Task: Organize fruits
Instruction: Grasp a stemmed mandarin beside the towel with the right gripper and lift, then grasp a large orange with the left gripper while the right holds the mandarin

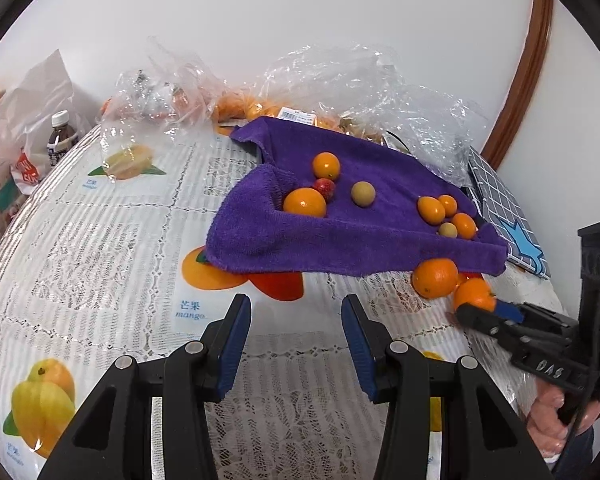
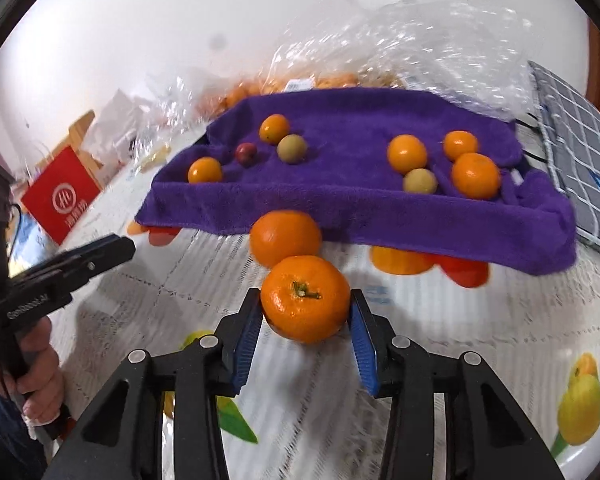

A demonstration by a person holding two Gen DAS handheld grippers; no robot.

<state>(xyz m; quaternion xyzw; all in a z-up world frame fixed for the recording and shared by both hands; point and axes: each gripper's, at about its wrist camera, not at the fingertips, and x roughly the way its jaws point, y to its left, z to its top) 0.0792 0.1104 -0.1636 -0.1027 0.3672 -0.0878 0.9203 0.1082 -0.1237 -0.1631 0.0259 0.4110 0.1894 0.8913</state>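
A purple towel (image 1: pixel 352 240) (image 2: pixel 352 196) lies on the table with several small oranges, two tan round fruits and a small red fruit (image 1: pixel 325 187) on it. My right gripper (image 2: pixel 305 312) (image 1: pixel 476 312) is shut on a mandarin (image 2: pixel 305 298) (image 1: pixel 474 294) just in front of the towel. A second mandarin (image 2: pixel 284 236) (image 1: pixel 435 278) rests on the table beside it, at the towel's edge. My left gripper (image 1: pixel 296 332) is open and empty, above the tablecloth in front of the towel; it also shows in the right wrist view (image 2: pixel 112 250).
Crumpled clear plastic bags (image 1: pixel 360 76) with more oranges lie behind the towel. A grey checked cloth (image 1: pixel 504 216) sits right of it. A bottle (image 1: pixel 62 136), white bags and a red box (image 2: pixel 60 198) stand at the far left. The tablecloth (image 1: pixel 100 240) has fruit prints.
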